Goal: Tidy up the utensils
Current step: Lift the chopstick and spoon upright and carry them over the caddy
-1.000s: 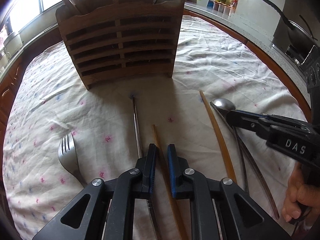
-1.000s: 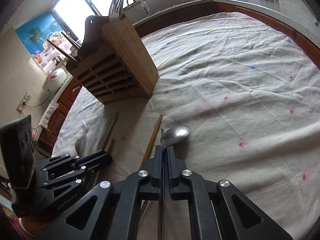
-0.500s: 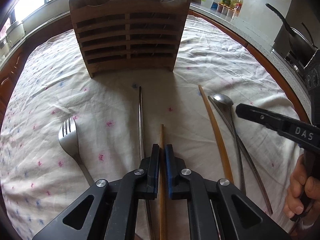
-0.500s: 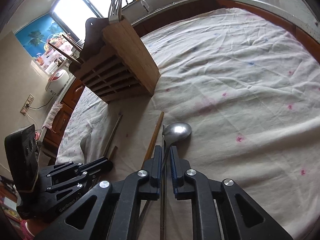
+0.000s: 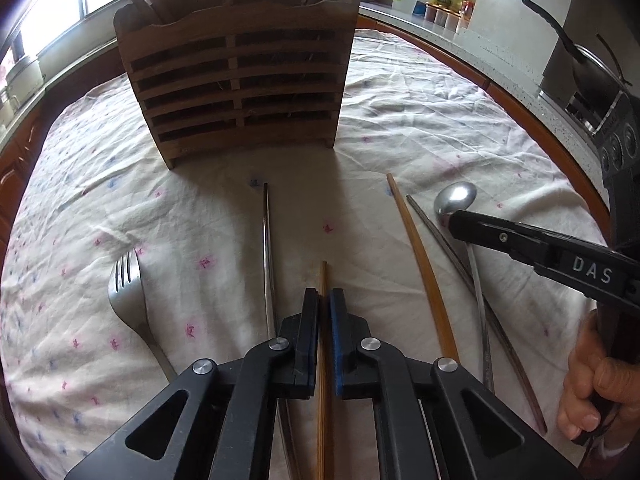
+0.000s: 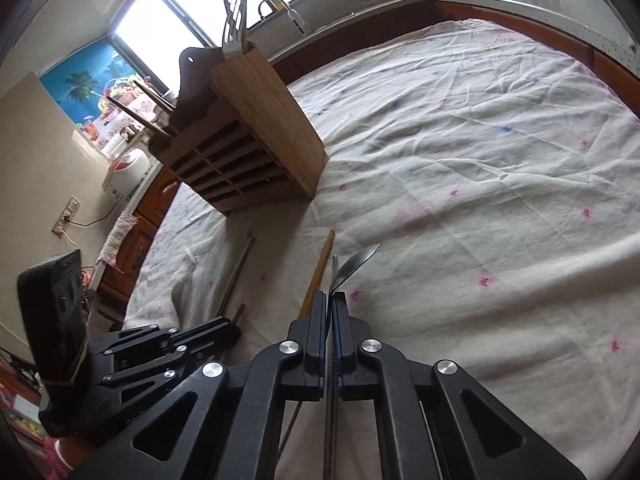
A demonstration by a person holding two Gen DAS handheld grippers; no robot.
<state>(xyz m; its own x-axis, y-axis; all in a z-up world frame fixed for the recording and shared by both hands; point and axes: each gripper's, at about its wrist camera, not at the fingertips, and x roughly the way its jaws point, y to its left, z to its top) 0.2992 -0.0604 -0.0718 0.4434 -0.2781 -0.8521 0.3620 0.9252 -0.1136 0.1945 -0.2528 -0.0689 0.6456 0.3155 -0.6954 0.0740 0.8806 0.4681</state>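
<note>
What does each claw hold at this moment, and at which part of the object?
The left claw is shut on a brown wooden chopstick, near its tip. The right claw is shut on a silver metal spoon, on the handle just behind the bowl.

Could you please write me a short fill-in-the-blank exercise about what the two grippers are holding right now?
1. The left gripper is shut on a wooden ____.
2. The right gripper is shut on a metal ____.
3. The fork lies on the ____.
4. The wooden holder stands ____ on the cloth.

Missing words: chopstick; spoon; tablecloth; upright
</note>
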